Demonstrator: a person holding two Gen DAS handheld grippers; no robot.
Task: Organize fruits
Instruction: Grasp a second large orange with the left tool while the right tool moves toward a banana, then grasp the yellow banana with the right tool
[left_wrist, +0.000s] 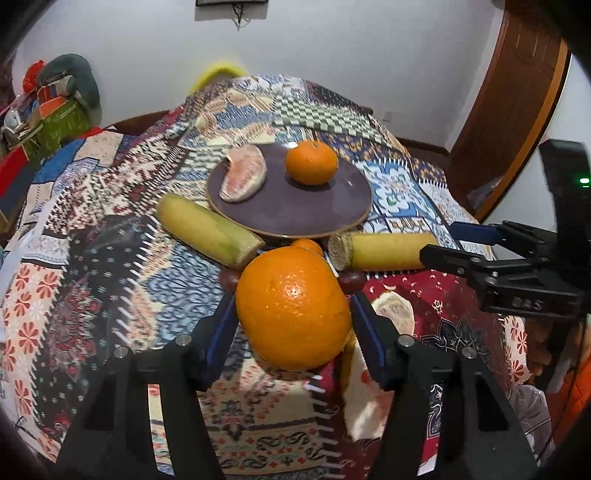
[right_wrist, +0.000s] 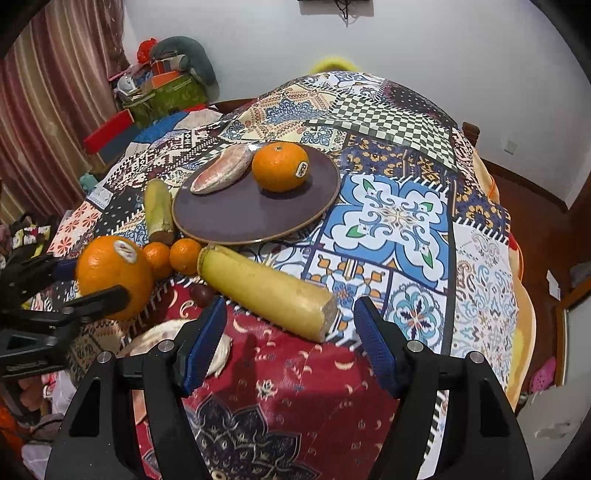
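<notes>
My left gripper (left_wrist: 293, 312) is shut on a large orange (left_wrist: 293, 308), held above the patchwork cloth; the orange also shows in the right wrist view (right_wrist: 112, 282). A dark purple plate (left_wrist: 295, 210) holds a smaller orange (left_wrist: 312, 162) and a pomelo segment (left_wrist: 243, 173). Two yellow cane pieces (left_wrist: 207, 230) (left_wrist: 384, 251) lie by the plate's near rim. My right gripper (right_wrist: 290, 325) is open and empty, just short of the right cane piece (right_wrist: 266, 288). Two small oranges (right_wrist: 184, 256) lie beside that piece.
A dark red date (right_wrist: 201, 293) and a peeled pomelo piece (right_wrist: 221, 354) lie near my right gripper's left finger. Boxes and cushions (right_wrist: 166, 81) are stacked at the far left. The table edge drops off at the right, with a wooden door (left_wrist: 517, 103) beyond.
</notes>
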